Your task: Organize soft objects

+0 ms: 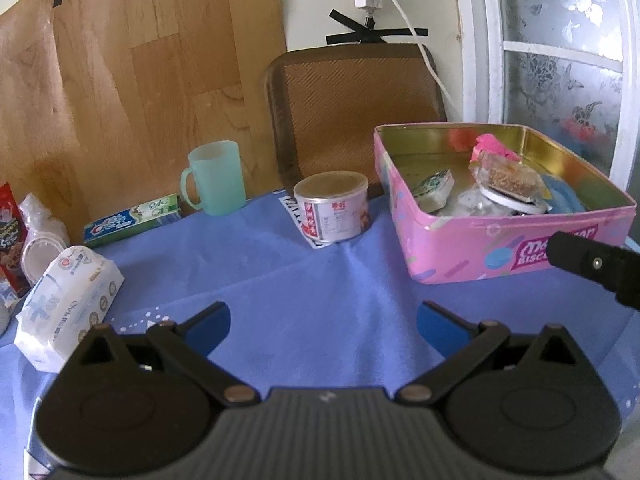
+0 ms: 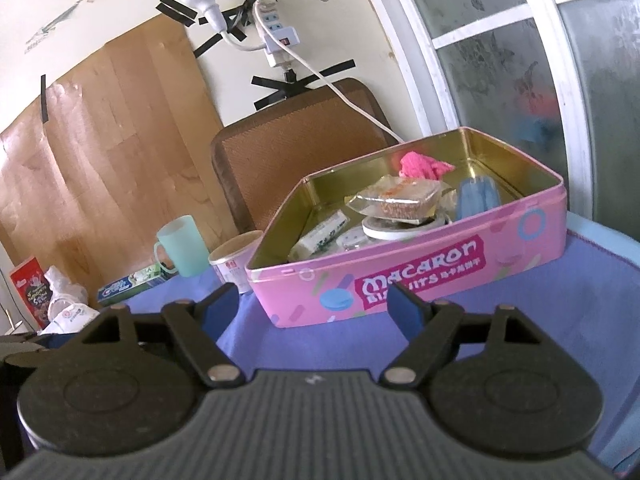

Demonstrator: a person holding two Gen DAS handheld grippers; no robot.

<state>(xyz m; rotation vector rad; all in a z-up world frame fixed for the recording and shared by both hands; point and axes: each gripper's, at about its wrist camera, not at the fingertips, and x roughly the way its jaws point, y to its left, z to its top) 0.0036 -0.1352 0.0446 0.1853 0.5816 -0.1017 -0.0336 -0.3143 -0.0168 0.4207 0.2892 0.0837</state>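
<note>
Looking along the left wrist cam: left gripper (image 1: 323, 326) spread wide, nothing btwn the blue pads, only blue cloth (image 1: 320, 280) under it. White tissue pack (image 1: 66, 304), soft and crinkled, lies on its side at the left, its lower end partly behind the gripper body. Pink biscuit tin (image 1: 472, 248) sits right, lid off; inside are a pink cloth (image 1: 494, 146), a wrapped cake (image 1: 510, 178) and small packets, jumbled, hard to tell apart. A black finger of the right gripper (image 1: 592, 266) cuts in at the right edge.

Right wrist cam: right gripper (image 2: 314, 312) also spread, empty, just in front of the tin (image 2: 400, 276). Tissue pack (image 2: 74, 316) mostly hidden behind the gripper's left side. Green mug (image 2: 180, 246) and can (image 2: 232, 260) stand left of the tin.
</note>
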